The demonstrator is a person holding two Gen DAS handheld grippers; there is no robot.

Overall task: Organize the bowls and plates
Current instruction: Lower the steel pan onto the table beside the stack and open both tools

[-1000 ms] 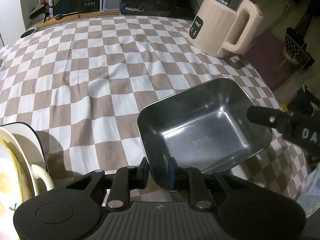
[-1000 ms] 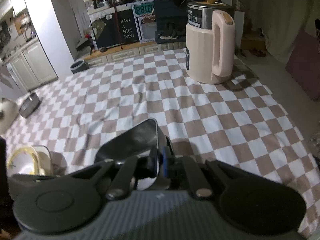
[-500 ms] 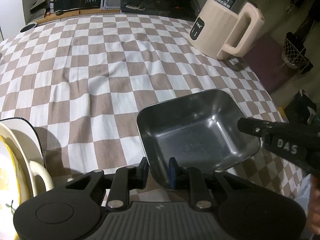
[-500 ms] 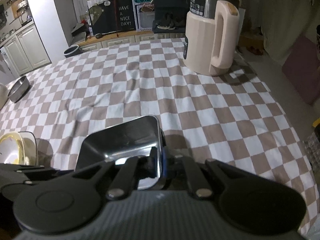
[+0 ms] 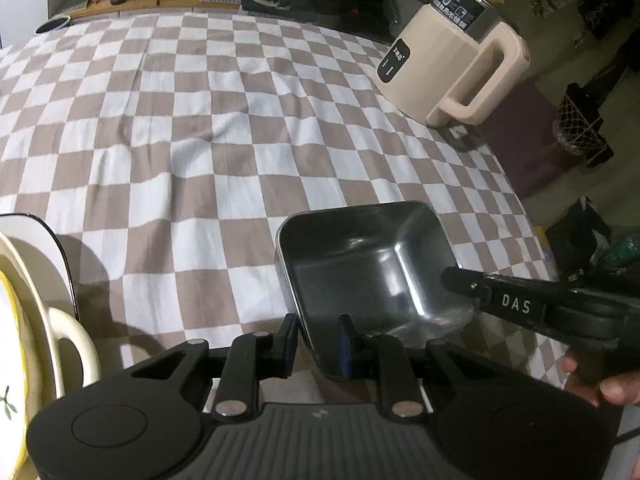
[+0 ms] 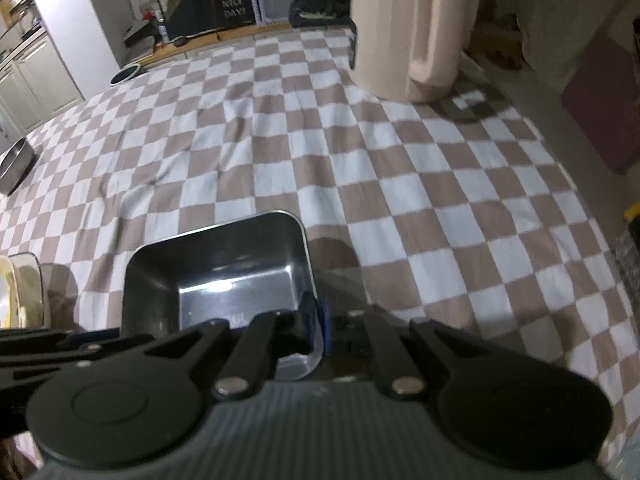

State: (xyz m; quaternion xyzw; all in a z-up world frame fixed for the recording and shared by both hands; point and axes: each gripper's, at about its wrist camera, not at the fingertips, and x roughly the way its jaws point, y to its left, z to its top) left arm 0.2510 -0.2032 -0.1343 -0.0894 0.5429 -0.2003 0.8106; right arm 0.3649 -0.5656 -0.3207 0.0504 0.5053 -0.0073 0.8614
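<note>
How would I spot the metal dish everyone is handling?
Find the checkered tablecloth and follow it to its near edge. There the steel dish sits, pinched by both grippers. It is rectangular, deep and shiny grey, unlike the cream plates beside it.

Count on the checkered cloth [image 5: 224, 128]: one square steel tray [image 5: 372, 272]; one cream kettle [image 5: 452, 56]; two stacked cream dishes [image 5: 36, 320] at the left edge; one round metal bowl [image 6: 14, 164] far left. Grippers: two.
</note>
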